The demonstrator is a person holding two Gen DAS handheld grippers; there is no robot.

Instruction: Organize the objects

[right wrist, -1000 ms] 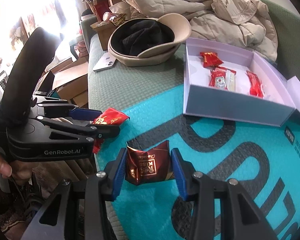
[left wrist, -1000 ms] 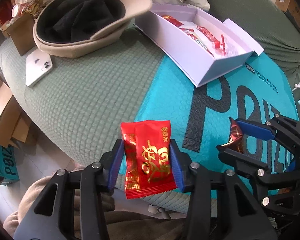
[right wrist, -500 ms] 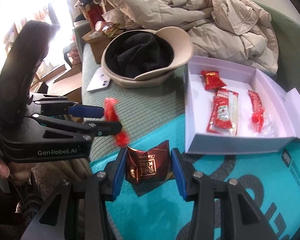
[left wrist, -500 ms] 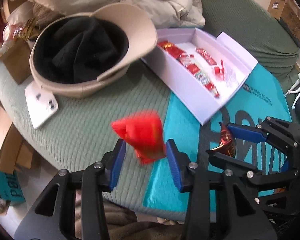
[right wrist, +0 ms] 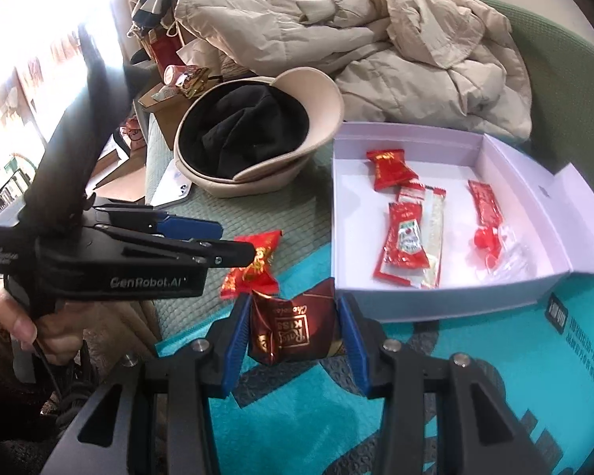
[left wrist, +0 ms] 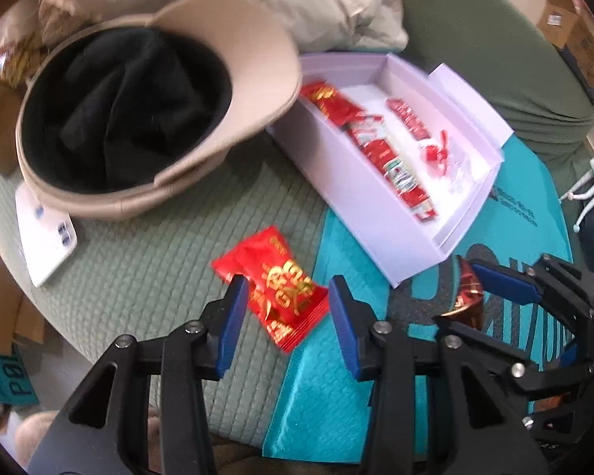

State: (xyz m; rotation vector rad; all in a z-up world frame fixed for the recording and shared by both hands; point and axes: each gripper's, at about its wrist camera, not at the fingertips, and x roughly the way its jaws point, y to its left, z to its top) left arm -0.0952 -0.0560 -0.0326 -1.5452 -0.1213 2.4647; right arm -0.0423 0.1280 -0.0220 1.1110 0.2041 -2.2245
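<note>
Between the blue pads of the left hand-held gripper [left wrist: 283,304] a red candy packet [left wrist: 281,291] is held, tilted, with its crimped lower edge hanging below the fingers and its upper end sticking out beyond them. The jaws are partly closed and pressed against the packet's sides, so a firm hold is judged likely, though the frame is slightly blurred. Over the edge of the green quilted cushion [left wrist: 146,261] the packet is carried clear of the surface, apparently so that it can be brought to the white box [left wrist: 380,213].

In the right hand-held gripper [right wrist: 291,330] a dark red chocolate wrapper [right wrist: 293,326] is clamped squarely between the pads, jaws likewise partly closed on it; its gold lettering appears upside down in the right wrist view. It is held above the teal mailer bag [right wrist: 475,376], just before the box's near wall.

The box lies open with its lid flap folded outward, which leaves the interior free for dropping things in from above. Inside it are already gathered a similar red candy [right wrist: 390,168], ketchup sachets [right wrist: 406,241] and a red-topped clear packet [right wrist: 487,217], so the sorting is judged partly done.

The red packet is glossy, puffed like a small pillow, printed with gold characters. A beige cap [left wrist: 146,118] with a black lining and a white phone [left wrist: 45,233] lie beside it on the cushion.
</note>
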